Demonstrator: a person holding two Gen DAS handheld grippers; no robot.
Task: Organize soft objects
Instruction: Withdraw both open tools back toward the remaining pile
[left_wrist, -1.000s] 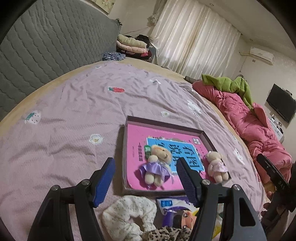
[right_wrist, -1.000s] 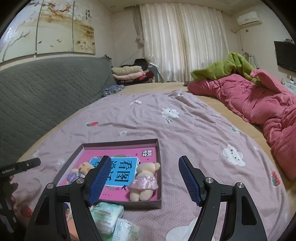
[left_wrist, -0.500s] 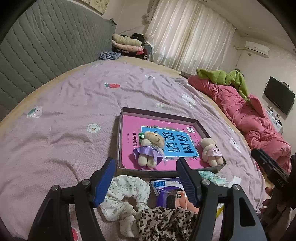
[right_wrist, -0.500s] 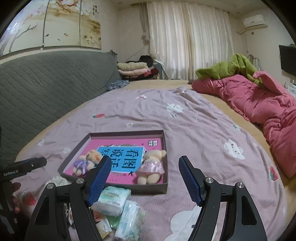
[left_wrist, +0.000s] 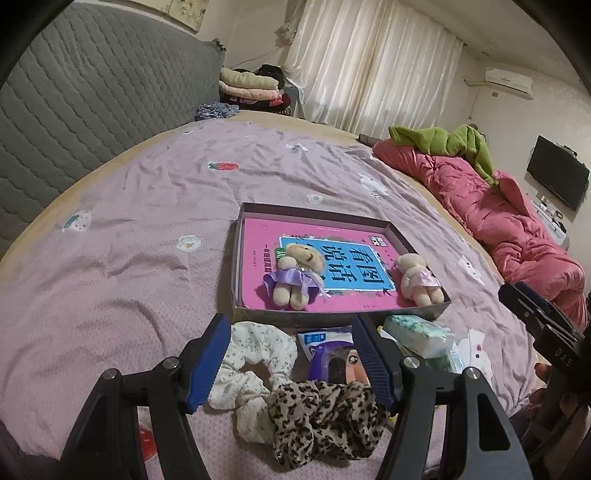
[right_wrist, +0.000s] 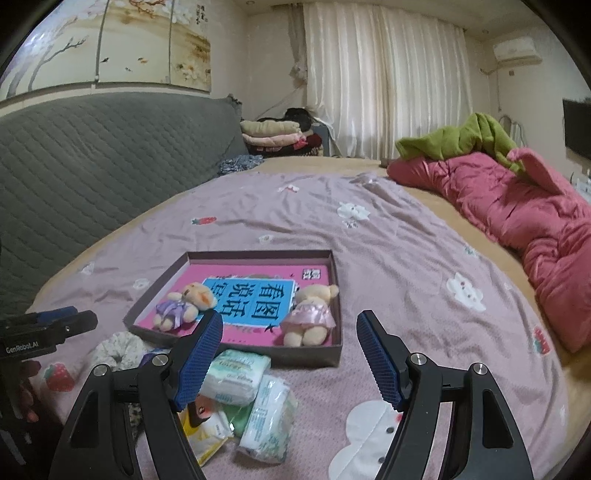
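Left hand-held gripper (left_wrist: 291, 360) spread wide, hovering over white floral scrunchie (left_wrist: 255, 363) and leopard-print scrunchie (left_wrist: 325, 419) at near edge of bed (left_wrist: 110, 240). Right hand-held gripper (right_wrist: 290, 354) likewise spread, empty, above tissue packs (right_wrist: 240, 376). Shallow box (right_wrist: 236, 254) lying just beyond both piles, holding pink book (right_wrist: 255, 295), purple-dressed bear (right_wrist: 183, 304) toward its left side, pink-dressed bear (right_wrist: 310, 312) at right wall.
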